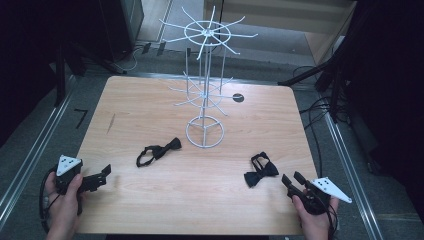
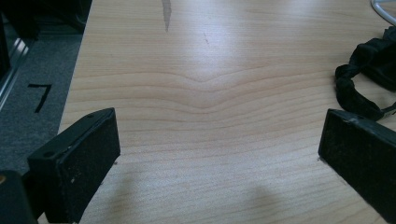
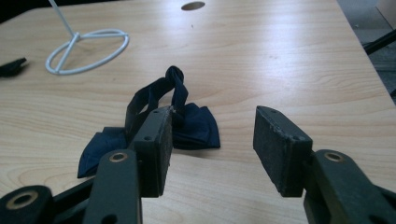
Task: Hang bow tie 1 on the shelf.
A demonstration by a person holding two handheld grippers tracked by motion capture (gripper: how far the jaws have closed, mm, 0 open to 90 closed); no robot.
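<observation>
Two black bow ties lie on the wooden table (image 1: 150, 205). One bow tie (image 1: 159, 151) is left of centre, and its strap (image 2: 362, 74) shows at the right edge of the left gripper view. The other bow tie (image 1: 260, 172) (image 3: 191, 126) lies at the front right, just ahead of my right gripper (image 1: 292, 177) (image 3: 212, 140), partly behind one jaw. That gripper is open, with bare table between its pads. My left gripper (image 1: 101, 177) (image 2: 219, 154) rests low at the table's front left corner, jaws wide open and empty.
A white wire hanging rack (image 1: 205, 87) with two tiers of hooks stands behind the ties, its ring base (image 1: 205, 131) (image 3: 88, 50) on the table. A dark round hole (image 1: 238, 97) (image 3: 193, 5) sits at the back right. Cables and dark stands surround the table.
</observation>
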